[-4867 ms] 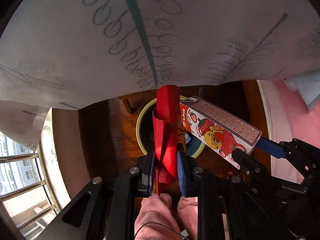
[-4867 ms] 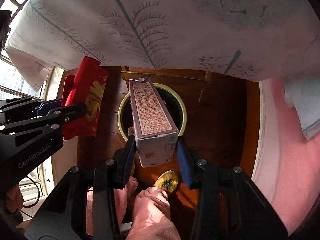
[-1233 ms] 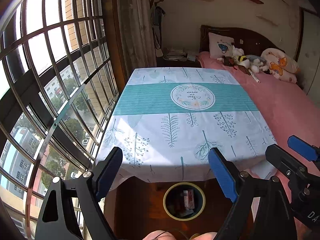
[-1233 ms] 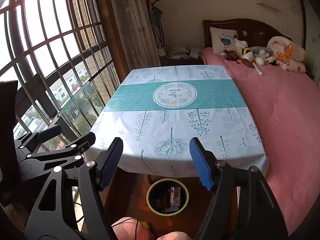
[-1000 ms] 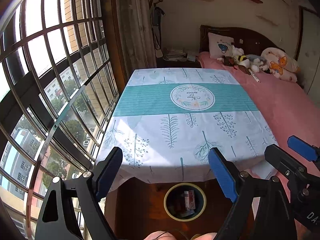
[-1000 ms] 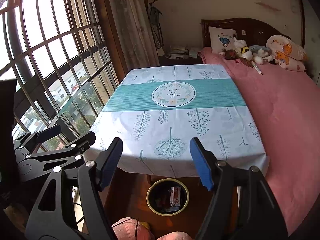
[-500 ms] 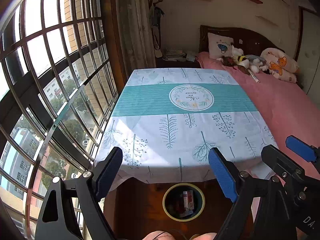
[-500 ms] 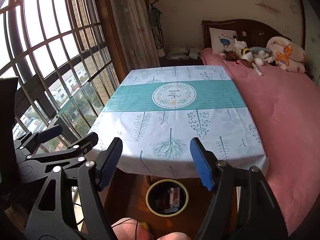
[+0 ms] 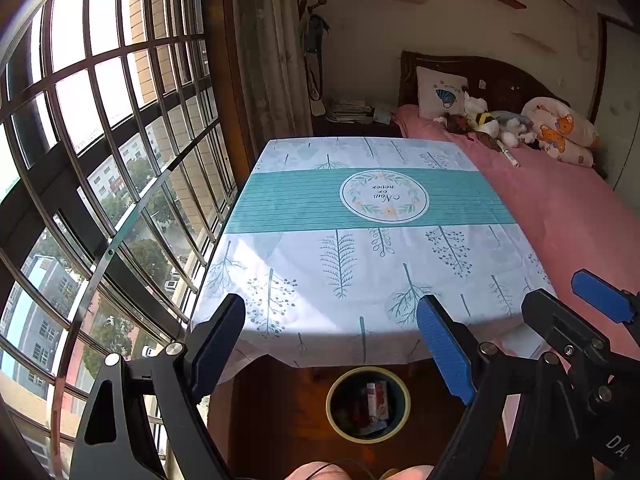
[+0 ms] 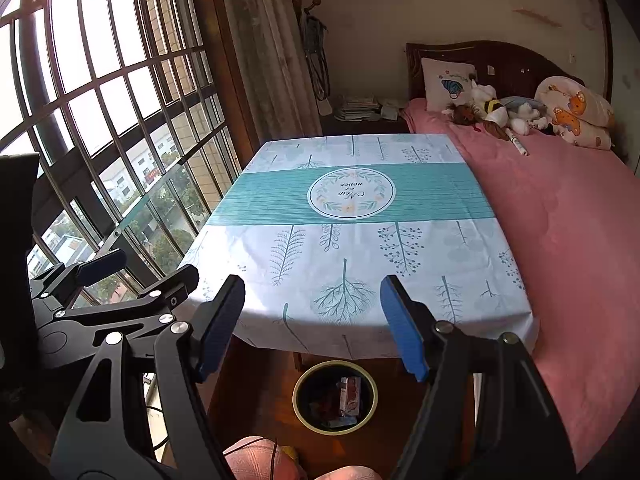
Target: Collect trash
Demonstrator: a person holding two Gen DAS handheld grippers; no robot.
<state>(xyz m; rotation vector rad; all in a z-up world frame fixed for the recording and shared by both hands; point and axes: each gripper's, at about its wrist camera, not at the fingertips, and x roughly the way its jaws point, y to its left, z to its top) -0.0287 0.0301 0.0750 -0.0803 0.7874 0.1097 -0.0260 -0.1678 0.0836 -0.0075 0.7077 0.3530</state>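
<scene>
From the left wrist, the bin (image 9: pixel 368 404) is round with a pale yellow rim and a dark inside. It stands on the wooden floor (image 9: pixel 280 412), just below the near edge of the table (image 9: pixel 360 264). Inside it lie a carton (image 9: pixel 377 399) with red print and some red wrapping beside it. The left gripper (image 9: pixel 330 340) is wide open and holds nothing; it hangs above the table edge, well apart from the bin. The hanging cloth (image 9: pixel 340 344) ends just above the bin's far rim. To the left are window bars (image 9: pixel 120 200), to the right the pink bed (image 9: pixel 568 216), so the floor strip between is narrow.

From the right wrist, the bin (image 10: pixel 335 397) shows the same carton (image 10: pixel 350 396) standing tilted among dark and red trash. The right gripper (image 10: pixel 312 320) is also spread wide and empty, above the table edge. The left gripper (image 10: pixel 120 276) shows at the left, near the window. The bed (image 10: pixel 580 240) touches the table's right side.
</scene>
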